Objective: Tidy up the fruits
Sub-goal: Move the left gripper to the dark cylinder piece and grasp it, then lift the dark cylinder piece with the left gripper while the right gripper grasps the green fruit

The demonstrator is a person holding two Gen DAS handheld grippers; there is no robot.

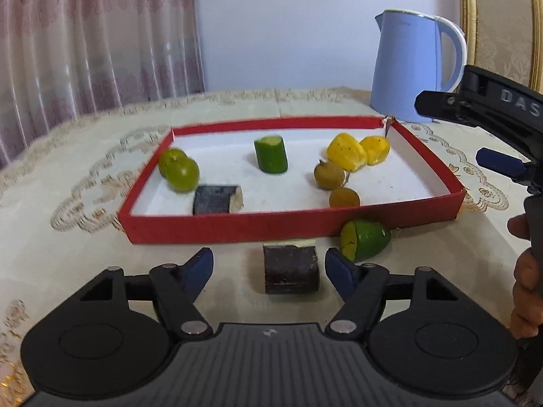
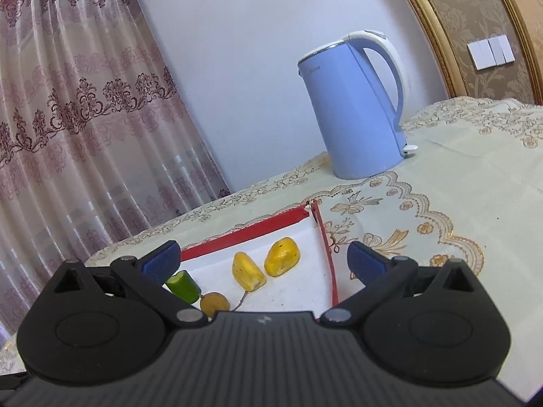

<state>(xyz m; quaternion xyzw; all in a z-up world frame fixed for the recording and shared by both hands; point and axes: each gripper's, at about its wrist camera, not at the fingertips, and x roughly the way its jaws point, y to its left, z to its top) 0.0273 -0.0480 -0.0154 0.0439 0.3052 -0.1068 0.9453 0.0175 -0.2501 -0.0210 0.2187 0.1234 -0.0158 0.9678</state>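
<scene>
A red tray (image 1: 217, 227) with a white floor holds two green round fruits (image 1: 180, 171), a cucumber piece (image 1: 271, 154), two yellow pieces (image 1: 346, 152), two brown round fruits (image 1: 328, 174) and a dark-skinned chunk (image 1: 217, 199). On the cloth in front of it lie a second dark chunk (image 1: 291, 271) and a cut green fruit (image 1: 366, 240) against the tray's front wall. My left gripper (image 1: 269, 269) is open, its blue pads on either side of the second chunk with gaps both sides. My right gripper (image 2: 263, 257) is open and empty above the tray's right end, over the yellow pieces (image 2: 264, 266).
A light blue kettle (image 1: 407, 68) stands behind the tray's far right corner. A pink curtain (image 2: 68, 118) hangs at the left, past the table's edge. The embroidered tablecloth (image 1: 68, 186) surrounds the tray. A hand (image 1: 526, 271) holds the right gripper's handle at the right edge.
</scene>
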